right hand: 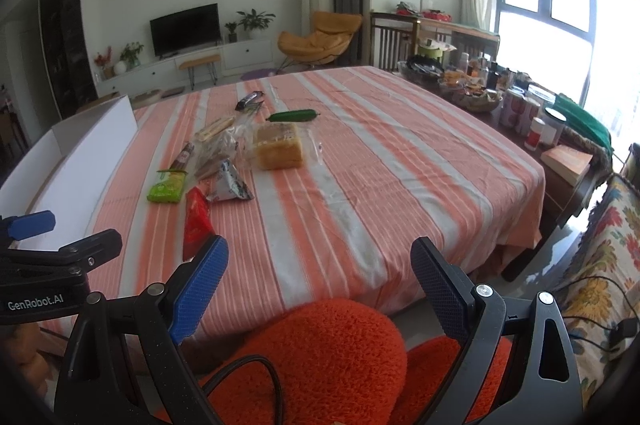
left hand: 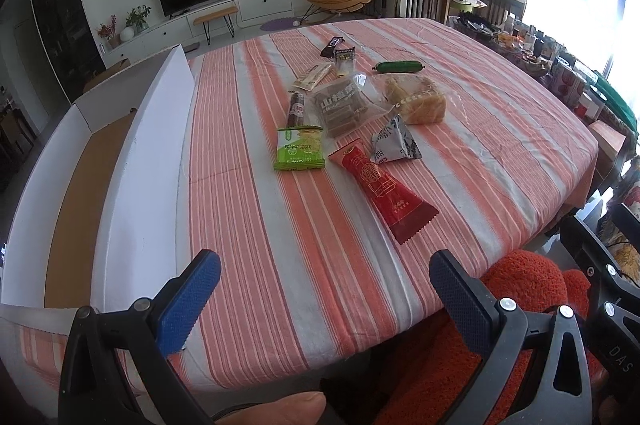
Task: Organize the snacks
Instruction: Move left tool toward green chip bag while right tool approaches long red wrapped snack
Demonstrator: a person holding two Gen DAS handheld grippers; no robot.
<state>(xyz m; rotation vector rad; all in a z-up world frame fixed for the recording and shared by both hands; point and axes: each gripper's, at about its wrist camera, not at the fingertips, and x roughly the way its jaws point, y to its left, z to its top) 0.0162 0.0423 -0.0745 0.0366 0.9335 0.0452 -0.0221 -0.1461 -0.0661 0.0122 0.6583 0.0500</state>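
Observation:
Several snacks lie in a loose group on the striped tablecloth (left hand: 256,225): a red packet (left hand: 380,193) nearest me, a green packet (left hand: 299,149), a grey pyramid pack (left hand: 394,141), bagged bread (left hand: 416,98), a clear bag of brown bars (left hand: 340,107) and a green sausage (left hand: 400,66). A white cardboard box (left hand: 144,161) stands open at the left. My left gripper (left hand: 324,297) is open above the table's near edge, empty. My right gripper (right hand: 320,289) is open too, holding nothing, short of the table, with the red packet (right hand: 196,221) beside its left finger.
An orange fluffy cushion (right hand: 320,353) sits below both grippers at the table's near edge. Jars, tins and bowls (right hand: 520,109) crowd a side table at the right. A flowered seat (right hand: 608,265) is at the far right. A television and an orange chair stand in the background.

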